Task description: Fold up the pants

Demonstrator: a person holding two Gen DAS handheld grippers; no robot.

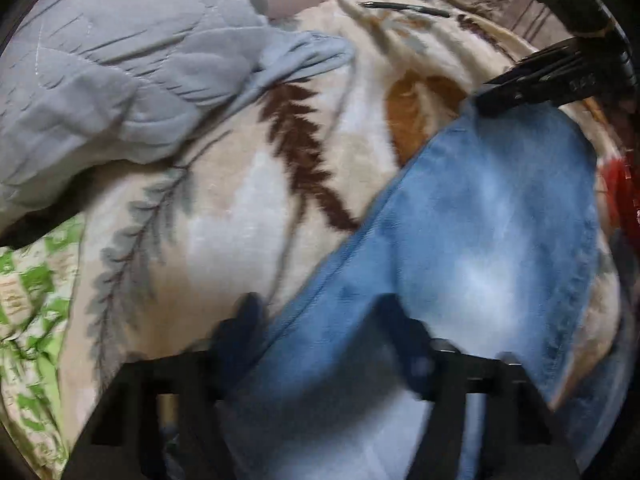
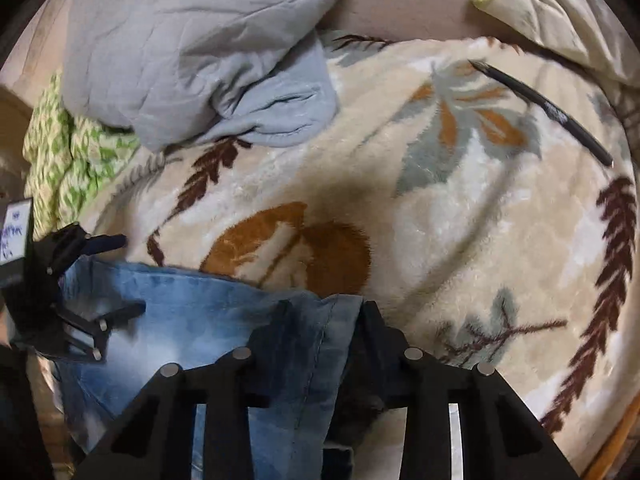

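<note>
We see the jeans [image 1: 480,220] run off the bottom edge in both views. Motion blur smears the left gripper [image 1: 320,320] fingertips, so we cannot judge their grip. The writing on the card [image 2: 16,236] at far left is unreadable.

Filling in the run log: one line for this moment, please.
step: folding | jeans on leaf blanket | left gripper: holds denim | right gripper: holds denim edge | pen nearby
</note>
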